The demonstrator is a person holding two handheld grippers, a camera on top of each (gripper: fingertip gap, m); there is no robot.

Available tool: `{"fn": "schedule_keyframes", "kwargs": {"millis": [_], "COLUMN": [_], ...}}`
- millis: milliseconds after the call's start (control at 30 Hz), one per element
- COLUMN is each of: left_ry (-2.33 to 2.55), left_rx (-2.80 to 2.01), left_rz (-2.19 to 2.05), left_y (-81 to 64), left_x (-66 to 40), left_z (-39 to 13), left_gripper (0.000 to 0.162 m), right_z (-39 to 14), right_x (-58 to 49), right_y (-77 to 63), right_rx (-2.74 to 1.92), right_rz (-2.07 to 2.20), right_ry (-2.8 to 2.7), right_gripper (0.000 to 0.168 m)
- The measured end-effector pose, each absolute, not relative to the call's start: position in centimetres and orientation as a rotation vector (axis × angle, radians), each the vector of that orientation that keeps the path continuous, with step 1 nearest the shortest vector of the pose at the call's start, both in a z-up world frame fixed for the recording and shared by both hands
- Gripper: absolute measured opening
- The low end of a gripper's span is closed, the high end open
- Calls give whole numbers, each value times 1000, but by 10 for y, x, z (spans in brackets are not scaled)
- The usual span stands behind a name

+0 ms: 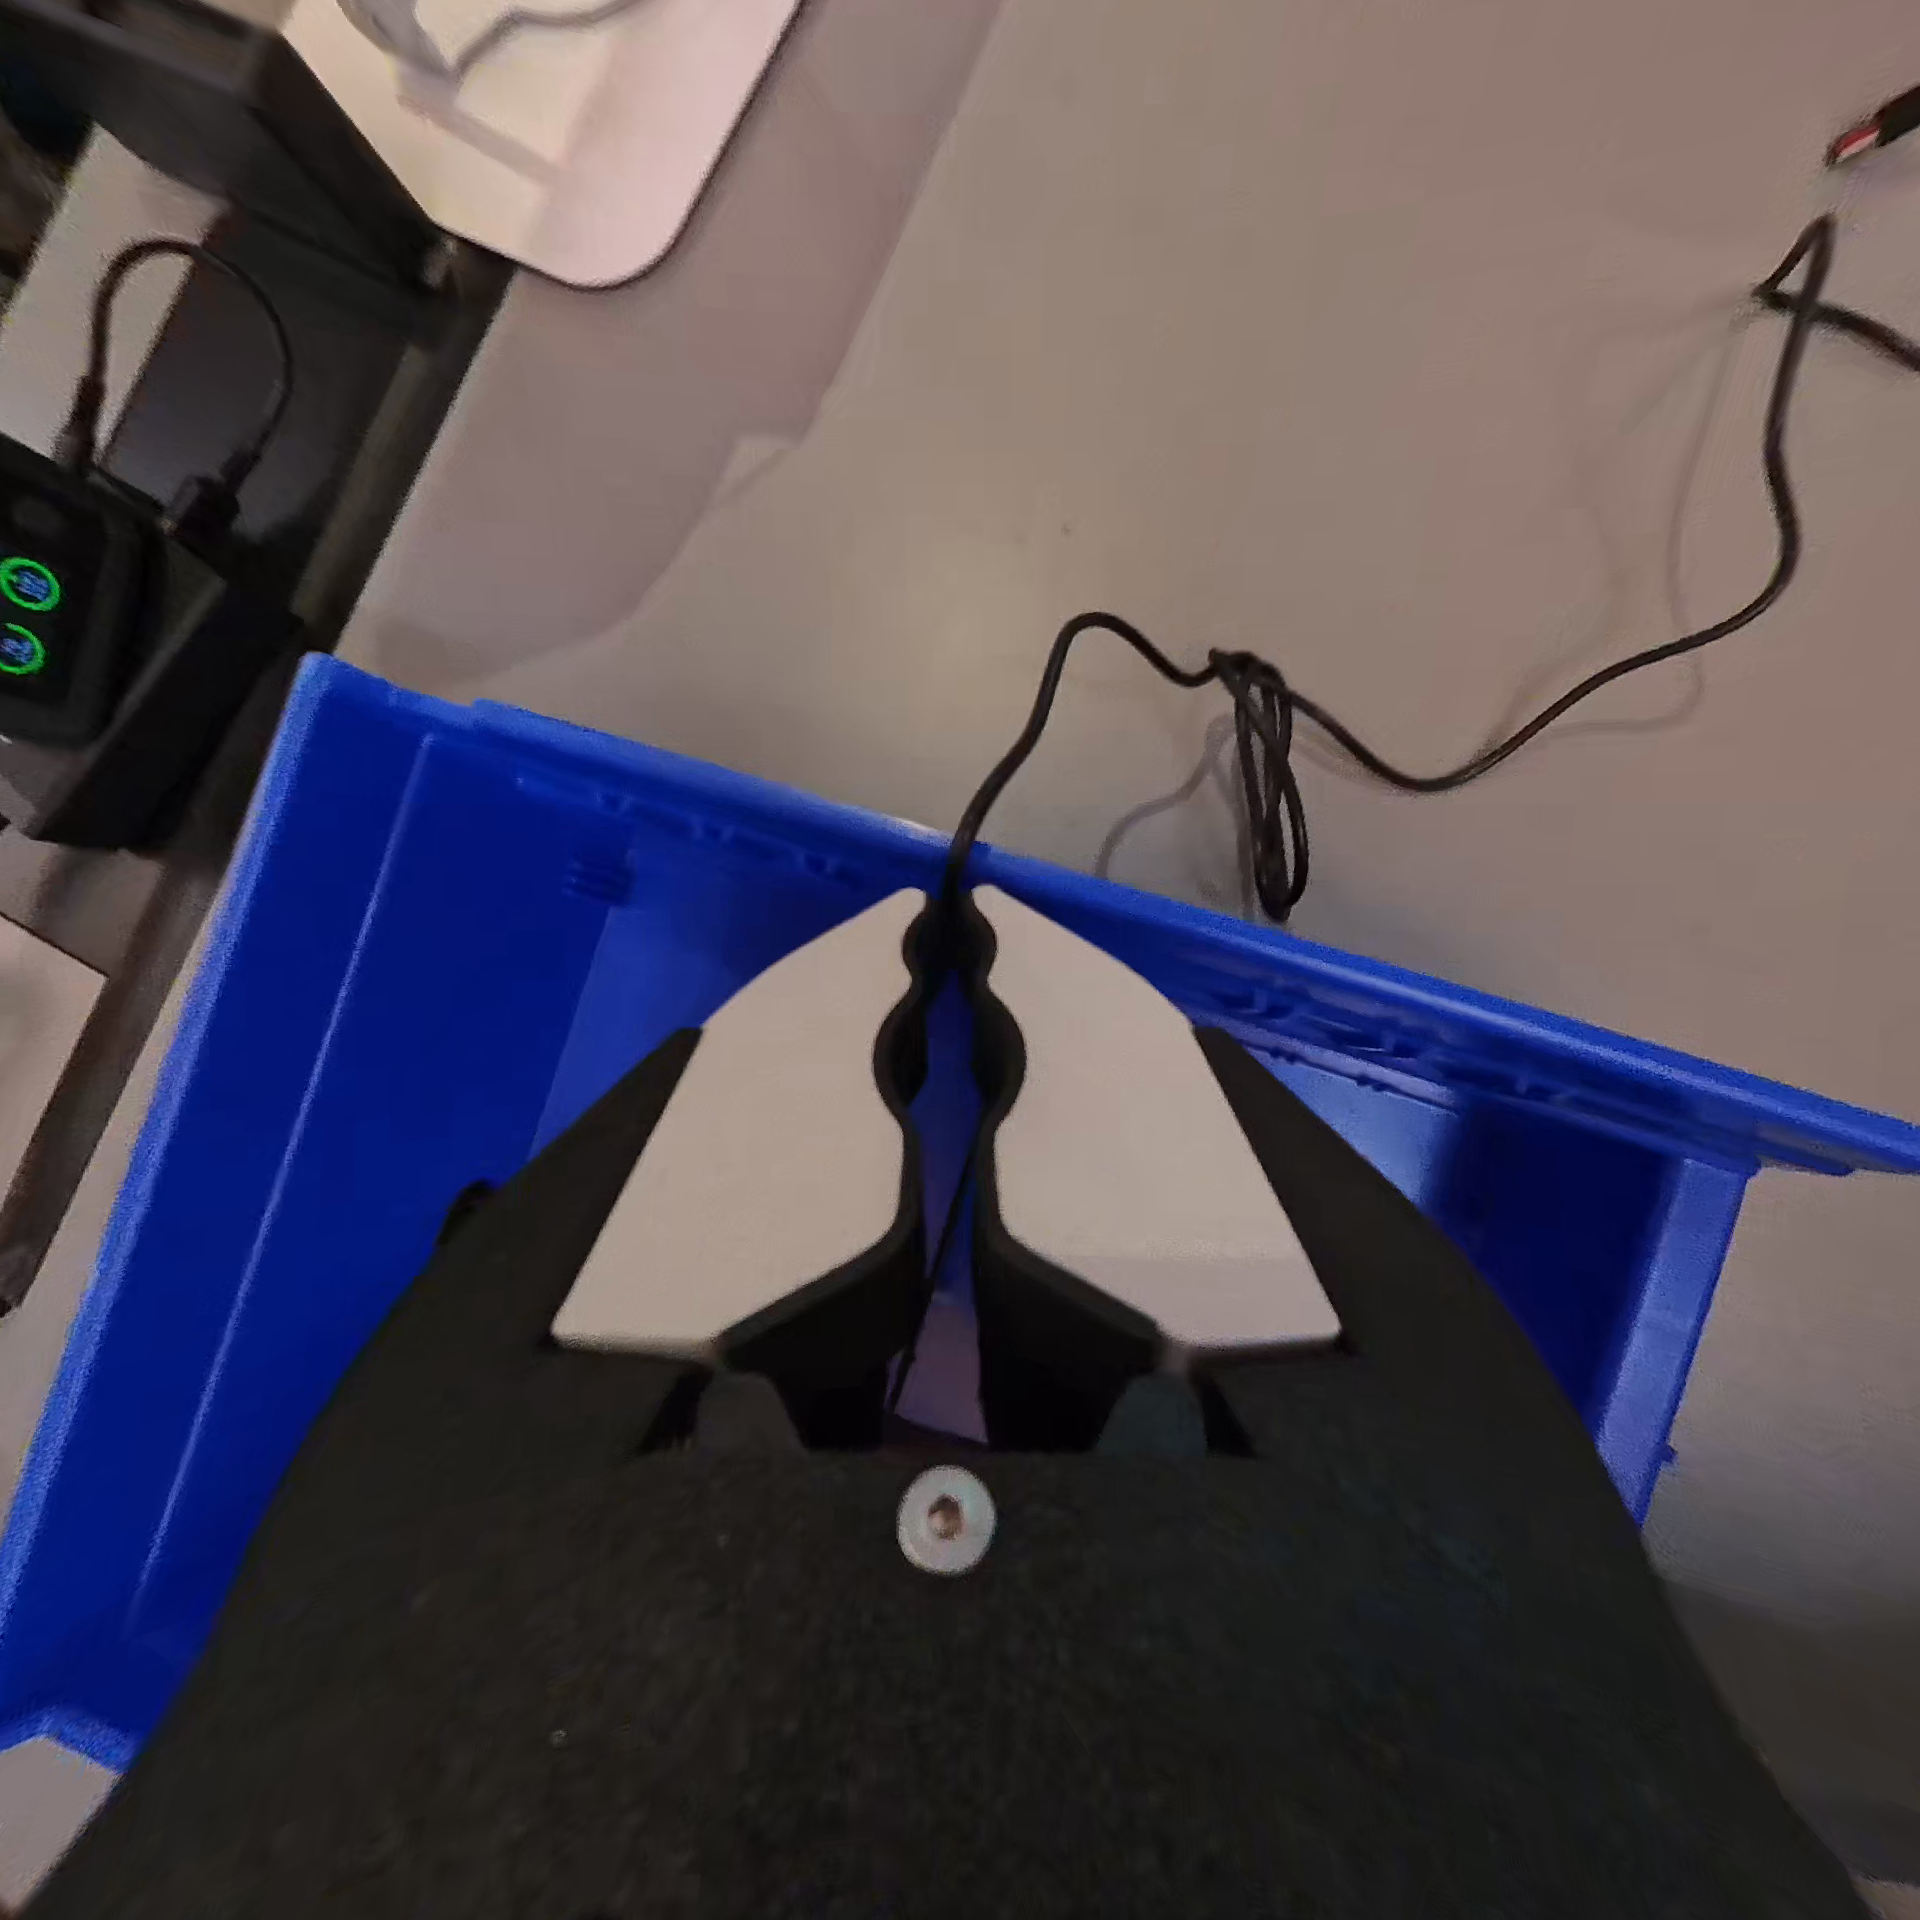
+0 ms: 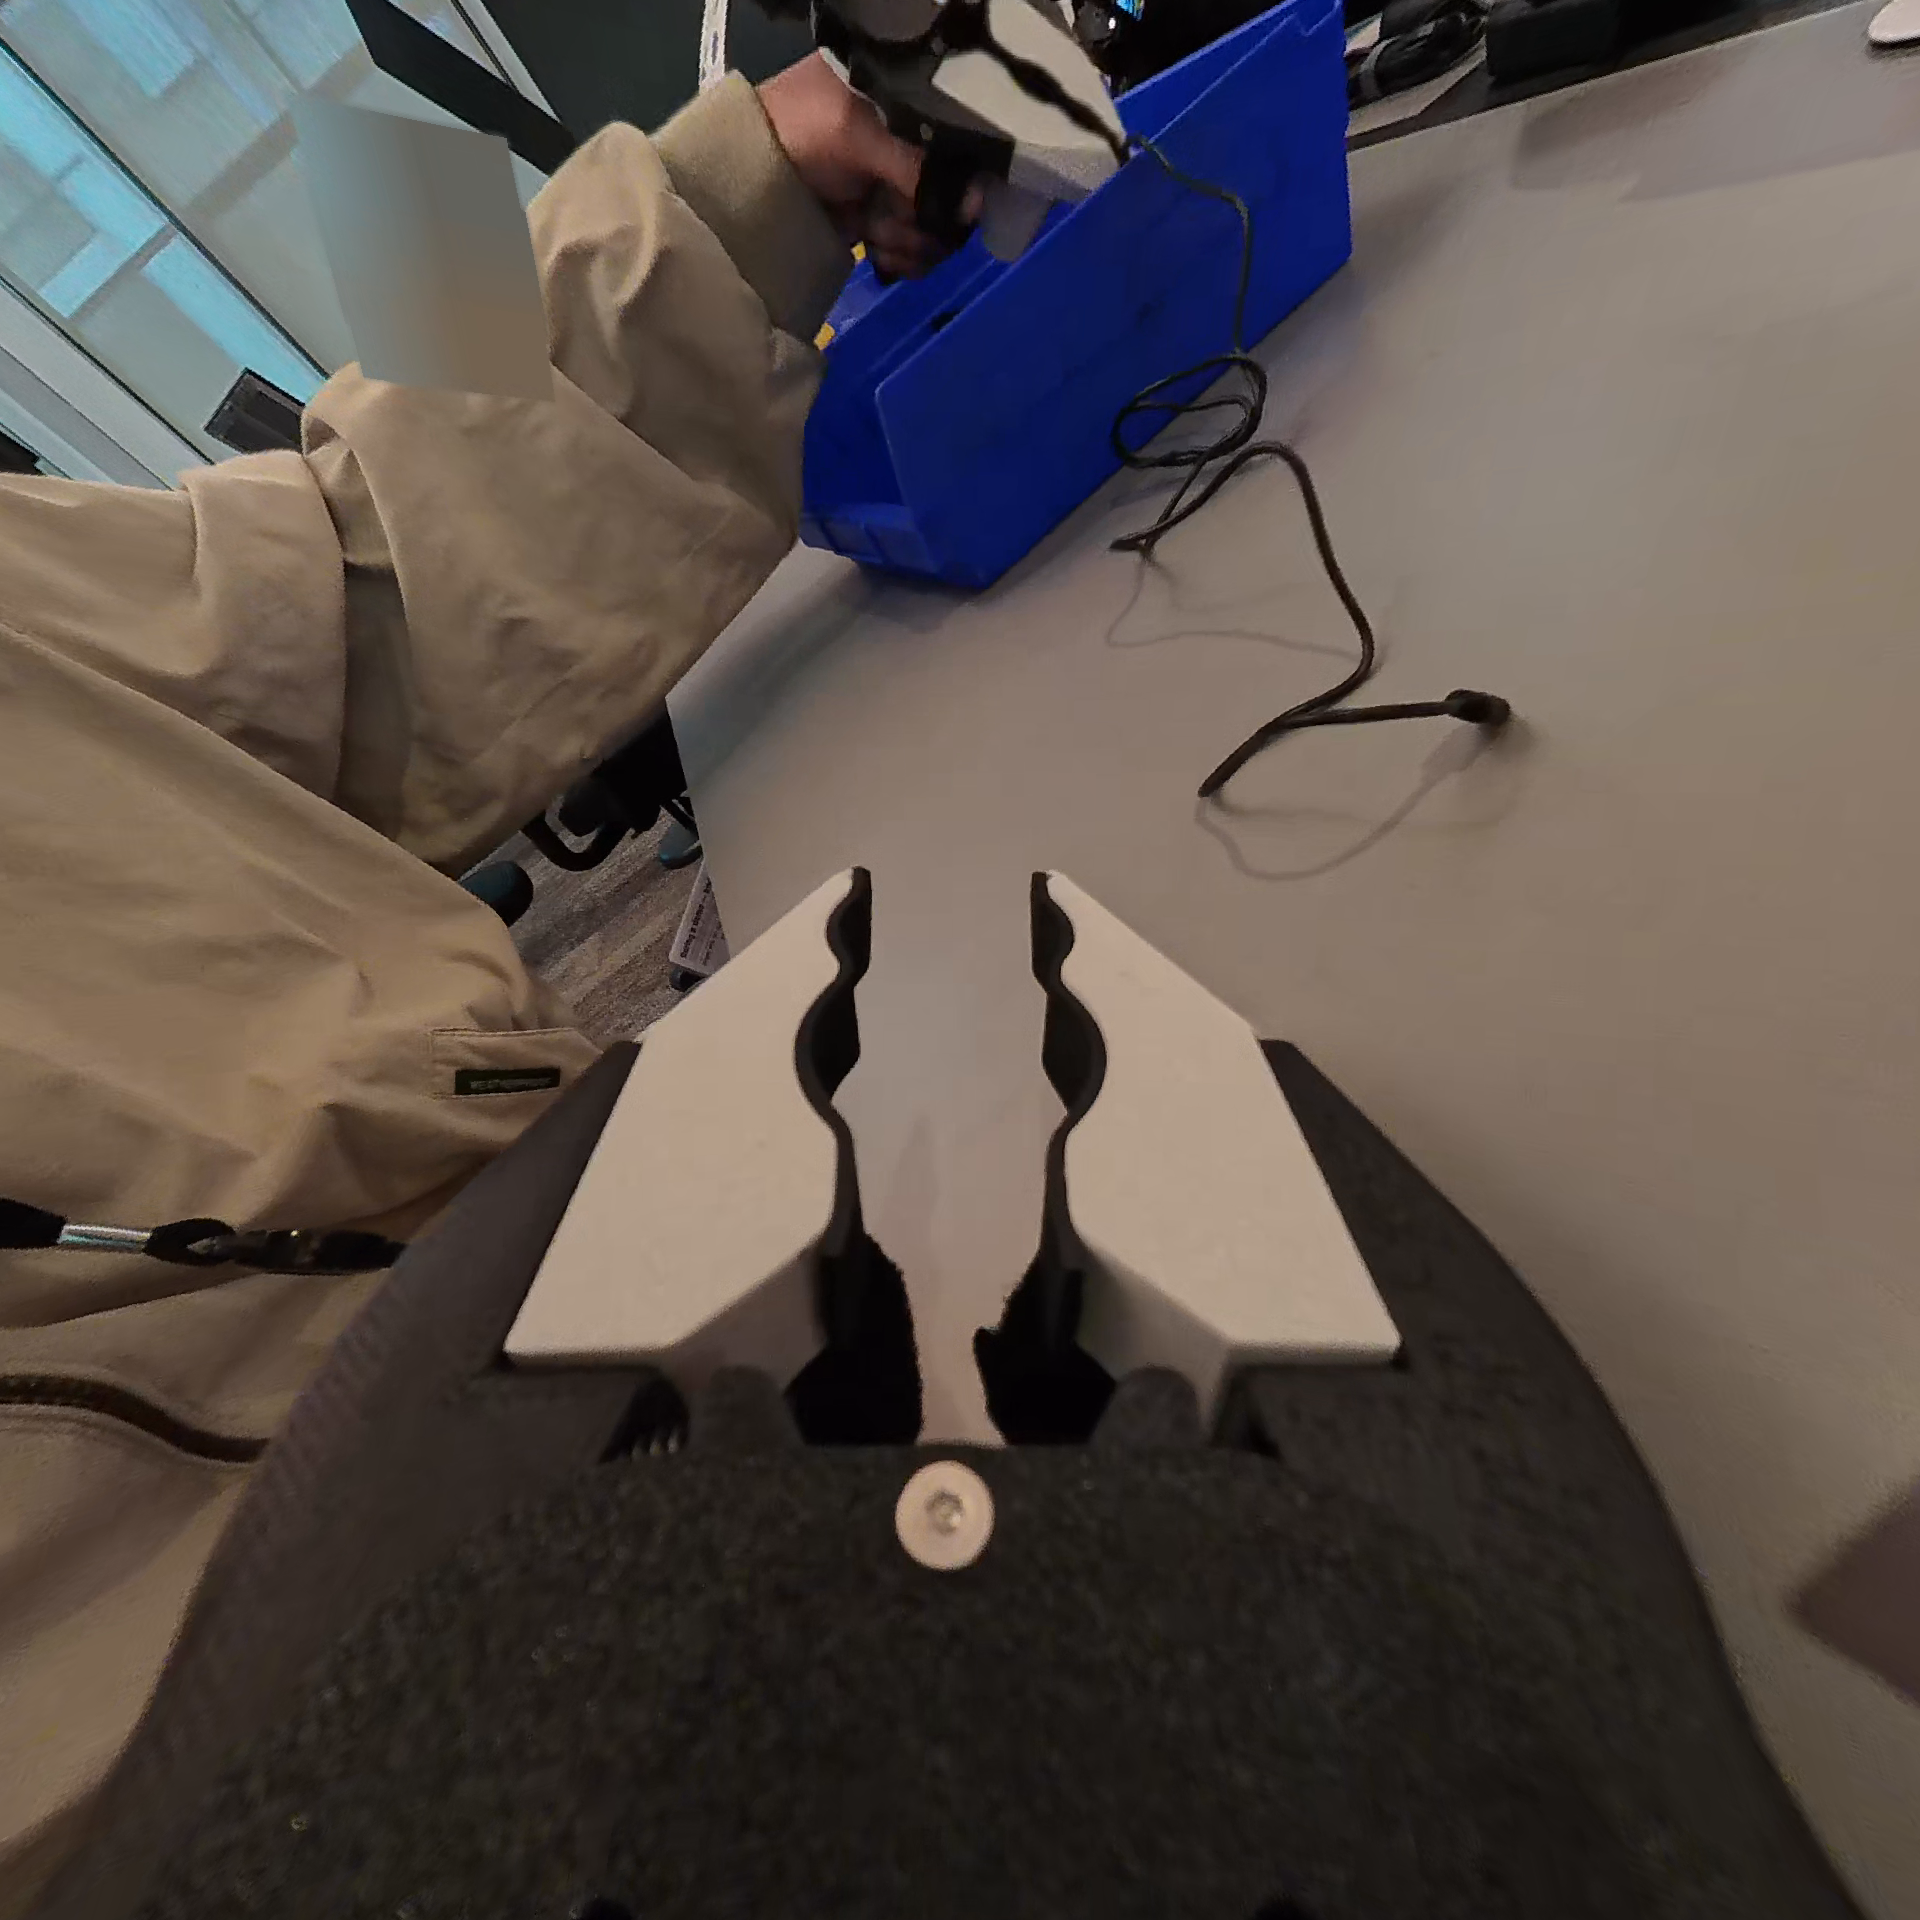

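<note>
My left gripper (image 1: 951,904) is shut on a thin black cable (image 1: 1351,748) and holds its end over the open blue plastic bin (image 1: 416,1039). The cable runs from the fingertips over the bin's far rim and trails across the grey table, with a small coiled bundle beside the bin. In the right wrist view the same cable (image 2: 1340,623) hangs down the blue bin's (image 2: 1039,416) side and ends in a plug on the table. My right gripper (image 2: 951,894) is open and empty, low over the table, well short of the cable's plug end.
A black charger with green-lit rings (image 1: 42,623) stands left of the bin, off the table edge. A white pad (image 1: 623,125) lies at the far left of the grey table (image 1: 1351,416). A person's beige sleeve (image 2: 364,623) fills the left of the right wrist view. The tips of one gripper are about 40 cm away from the tips of the other.
</note>
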State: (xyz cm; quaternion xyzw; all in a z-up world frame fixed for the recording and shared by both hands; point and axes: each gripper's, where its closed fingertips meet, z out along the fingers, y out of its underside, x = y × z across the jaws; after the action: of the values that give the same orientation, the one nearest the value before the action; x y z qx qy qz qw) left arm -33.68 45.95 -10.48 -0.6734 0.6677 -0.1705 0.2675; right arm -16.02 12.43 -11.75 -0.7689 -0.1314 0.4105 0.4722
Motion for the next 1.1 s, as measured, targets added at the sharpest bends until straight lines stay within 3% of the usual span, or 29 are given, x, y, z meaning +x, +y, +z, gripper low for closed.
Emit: {"fn": "schedule_keyframes", "kwargs": {"millis": [133, 300, 467, 567, 833, 933, 1100], "left_ry": [1684, 1507, 1595, 1741, 2011, 1944, 1953], "left_rx": [-1756, -1616, -1507, -1510, -1694, -1758, -1783], "left_rz": [-508, -623, -557, -444, -300, -262, -562], "left_y": [464, 444, 380, 340, 285, 296, 259], "left_x": [-337, -327, -298, -271, -211, -198, -177], "left_z": [-77, -2, 41, 22, -115, -127, -127], "left_gripper": [2, 2, 1, 1, 1, 1, 1], "right_z": [-117, -116, -117, -118, -118, -118, -119], "right_x": [-160, -162, -164, -165, -164, -162, -158], "right_y": [124, 123, 123, 123, 122, 121, 120], "right_rx": [-1880, -1873, -1882, -1887, -1887, -1890, -1890], "right_rz": [1011, 1021, 1014, 1013, 1010, 1011, 1025], "right_ry": [-322, -321, -328, -328, -328, -322, -301], "right_gripper": [29, 28, 27, 26, 26, 26, 25]}}
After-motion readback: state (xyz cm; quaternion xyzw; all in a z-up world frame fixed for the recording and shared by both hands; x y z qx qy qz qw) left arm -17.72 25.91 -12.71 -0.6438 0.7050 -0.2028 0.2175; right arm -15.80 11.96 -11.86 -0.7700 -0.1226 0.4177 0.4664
